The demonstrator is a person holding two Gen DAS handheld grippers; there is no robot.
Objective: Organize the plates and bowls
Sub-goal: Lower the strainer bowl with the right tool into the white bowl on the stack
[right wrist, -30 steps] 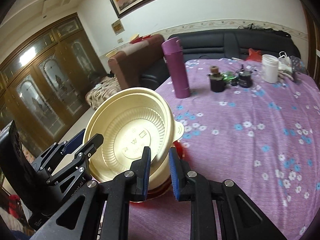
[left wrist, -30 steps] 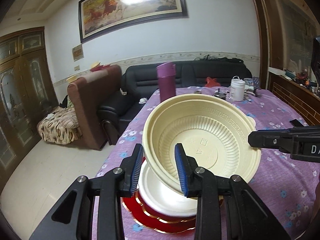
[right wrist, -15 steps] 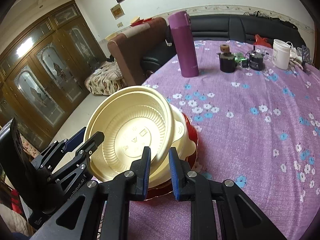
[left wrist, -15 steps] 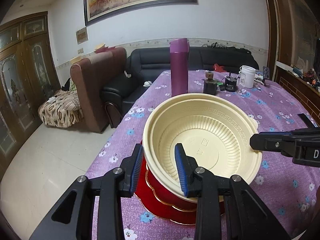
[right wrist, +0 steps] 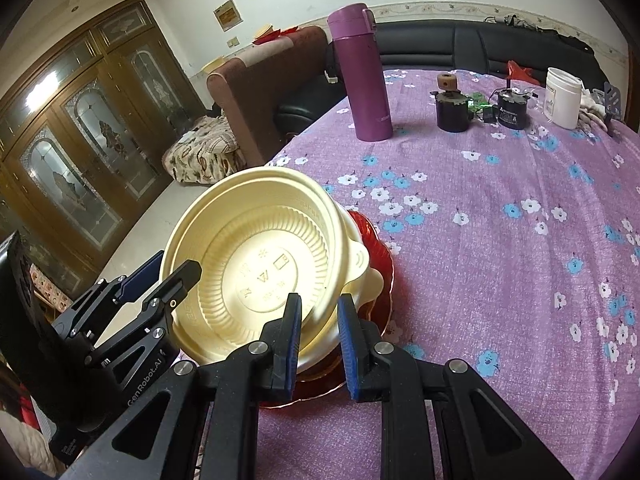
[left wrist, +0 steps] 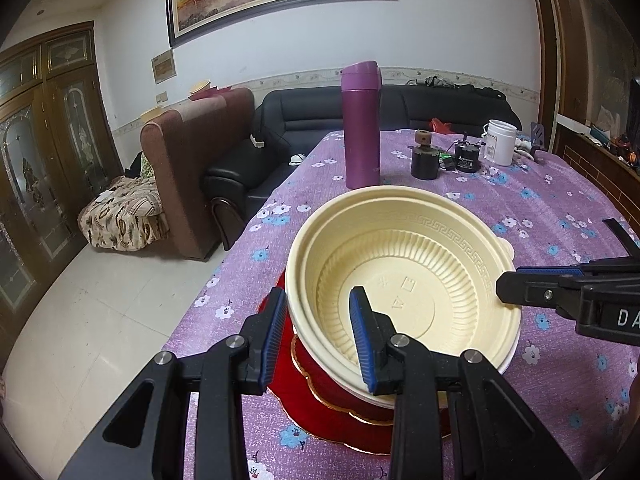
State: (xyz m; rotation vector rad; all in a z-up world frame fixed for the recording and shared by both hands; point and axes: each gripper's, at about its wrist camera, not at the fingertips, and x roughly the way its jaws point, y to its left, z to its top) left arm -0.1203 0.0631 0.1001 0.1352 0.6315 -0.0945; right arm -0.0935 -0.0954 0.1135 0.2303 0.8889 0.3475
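The bench (left wrist: 500,200), under purple flowered cloth, carries a stack near its left edge: red plates (left wrist: 340,412) lowest, a pale bowl above them; the cream bowl (left wrist: 404,280) sits tilted on top, apparently being nested; the left tongs (left wrist: 318,340) straddle its near rim, whether clamped I cannot tell; the right tongs (right wrist: 318,344) likewise bracket its right rim, grip unclear. Next, I judge, level the bowl, seat it, then release both tongs.
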